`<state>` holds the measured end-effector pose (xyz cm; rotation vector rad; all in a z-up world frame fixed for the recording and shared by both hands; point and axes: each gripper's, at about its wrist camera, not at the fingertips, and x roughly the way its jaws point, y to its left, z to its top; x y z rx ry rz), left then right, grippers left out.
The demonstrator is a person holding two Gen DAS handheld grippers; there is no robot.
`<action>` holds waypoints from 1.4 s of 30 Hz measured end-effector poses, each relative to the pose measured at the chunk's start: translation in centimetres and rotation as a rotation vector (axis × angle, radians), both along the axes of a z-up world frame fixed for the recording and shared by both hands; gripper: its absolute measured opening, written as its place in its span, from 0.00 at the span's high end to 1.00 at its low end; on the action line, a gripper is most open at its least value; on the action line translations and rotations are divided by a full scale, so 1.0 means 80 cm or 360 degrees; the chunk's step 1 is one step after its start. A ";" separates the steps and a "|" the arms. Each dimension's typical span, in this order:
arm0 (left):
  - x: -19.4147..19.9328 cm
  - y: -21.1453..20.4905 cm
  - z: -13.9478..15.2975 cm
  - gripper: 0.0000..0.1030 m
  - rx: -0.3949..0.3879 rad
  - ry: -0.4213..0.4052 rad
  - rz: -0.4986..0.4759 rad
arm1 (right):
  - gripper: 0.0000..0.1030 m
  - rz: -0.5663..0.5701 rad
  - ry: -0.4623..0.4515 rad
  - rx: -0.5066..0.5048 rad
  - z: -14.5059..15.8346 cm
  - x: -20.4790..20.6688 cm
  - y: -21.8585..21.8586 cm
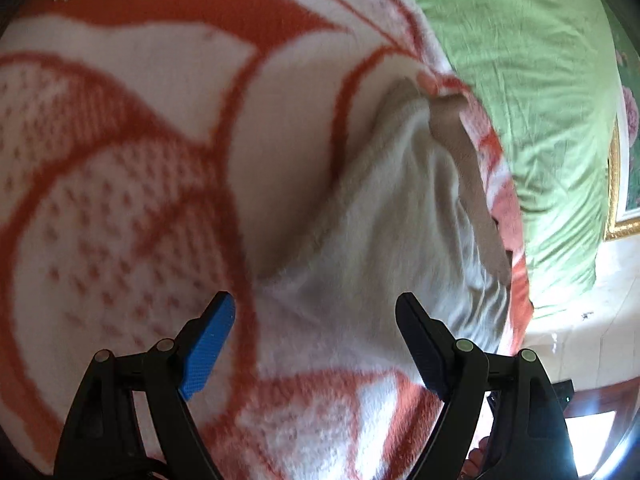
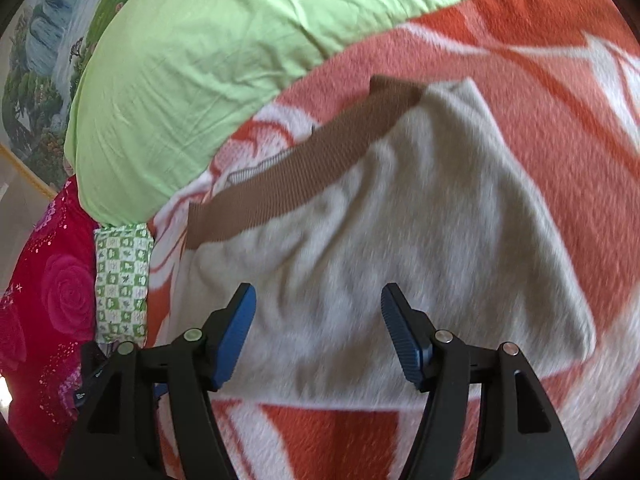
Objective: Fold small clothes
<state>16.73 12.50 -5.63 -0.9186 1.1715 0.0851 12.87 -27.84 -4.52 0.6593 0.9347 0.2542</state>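
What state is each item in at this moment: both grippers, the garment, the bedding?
left gripper: open, holding nothing, above the garment's edge.
right gripper: open, holding nothing, over the garment.
grey garment: lying on the blanket, rumpled, not neatly folded.
brown waistband: exposed along the garment's far edge.
orange and white blanket: spread out under the garment.
green sheet: spread beyond the blanket, wrinkled.

One grey garment (image 2: 400,240), one blanket (image 2: 560,120), two tools (image 2: 318,332).
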 end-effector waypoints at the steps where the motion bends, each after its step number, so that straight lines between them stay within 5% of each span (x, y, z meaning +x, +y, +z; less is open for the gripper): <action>1: -0.001 -0.007 -0.002 0.20 0.0003 0.0012 -0.0018 | 0.36 0.0011 0.0005 0.0000 -0.001 -0.002 0.003; 7: -0.001 -0.025 -0.016 0.20 -0.0100 0.0026 0.0053 | 0.36 0.0032 -0.0005 -0.0016 0.000 -0.008 0.011; 14: 0.019 -0.016 -0.025 0.19 -0.0080 0.0041 0.0273 | 0.36 -0.0025 0.0051 -0.0060 -0.016 -0.007 -0.007; 20: 0.038 -0.022 -0.022 0.23 0.0031 -0.0008 0.0316 | 0.36 -0.0101 0.0096 -0.0050 -0.027 -0.009 -0.029; 24: 0.057 -0.029 -0.020 0.79 0.0087 -0.0049 0.0187 | 0.36 -0.0083 0.0086 -0.0059 -0.026 -0.007 -0.029; 30: 0.075 -0.063 0.028 0.84 0.0230 -0.0229 -0.0018 | 0.36 -0.0073 0.0052 -0.0051 -0.019 0.000 -0.028; 36: 0.094 -0.162 0.088 0.84 0.0320 -0.0491 -0.0438 | 0.36 0.0003 0.0012 0.0032 -0.005 0.022 -0.029; 42: 0.112 -0.256 0.061 0.84 0.0355 -0.0485 -0.0774 | 0.36 0.0135 0.0036 0.0174 -0.001 0.066 -0.018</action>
